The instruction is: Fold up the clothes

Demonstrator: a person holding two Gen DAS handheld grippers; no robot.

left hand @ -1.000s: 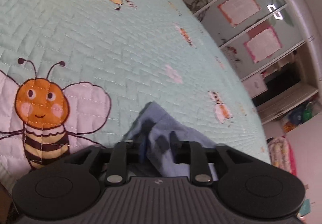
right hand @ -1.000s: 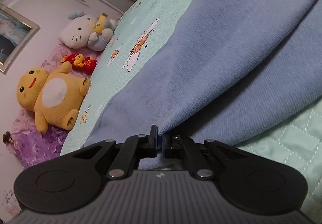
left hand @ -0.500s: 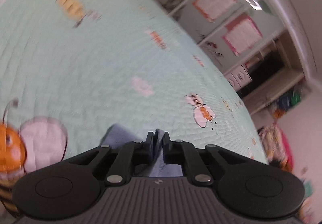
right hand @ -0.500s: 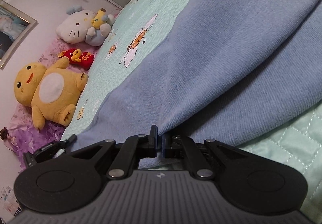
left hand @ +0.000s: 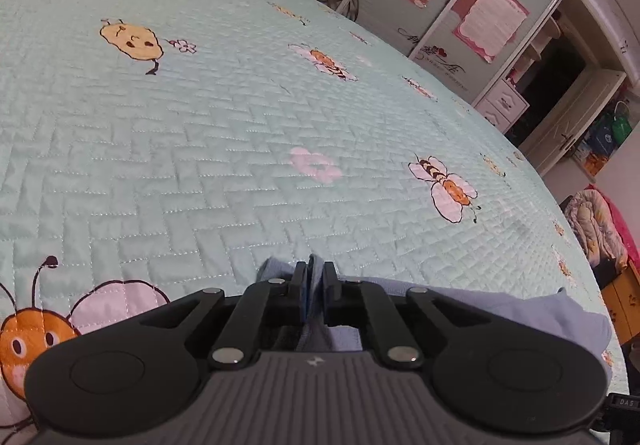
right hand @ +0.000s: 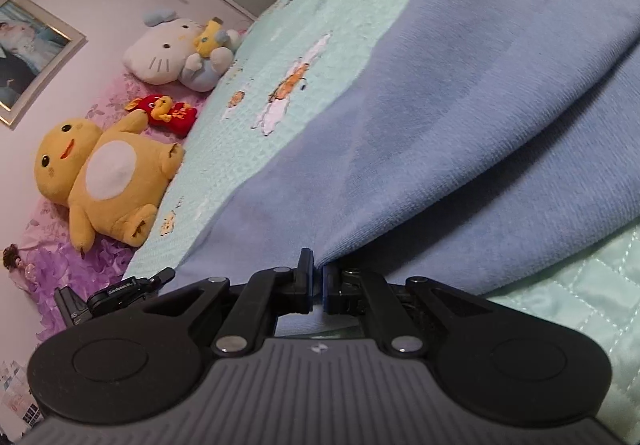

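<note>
A blue knit garment (right hand: 472, 117) lies spread over the mint quilted bedspread (right hand: 280, 57). My right gripper (right hand: 317, 269) is shut on an edge of it, and the cloth rises in a taut fold from the pinch. In the left wrist view my left gripper (left hand: 314, 273) is shut on another corner of the blue garment (left hand: 520, 309), which bunches under and to the right of the fingers. The left gripper's body (right hand: 116, 295) shows at the lower left of the right wrist view.
The bee-patterned bedspread (left hand: 240, 133) stretches ahead of the left gripper. Plush toys line the head of the bed: a yellow one (right hand: 104, 173), a white cat (right hand: 168, 53), a small red one (right hand: 164, 113). Wardrobe doors (left hand: 460, 17) stand beyond the bed's far edge.
The left gripper's jaws closed on the blue cloth corner and it moved across the bed while rolling, so the big bee slid to the lower left. The right gripper kept still, holding its fold.
</note>
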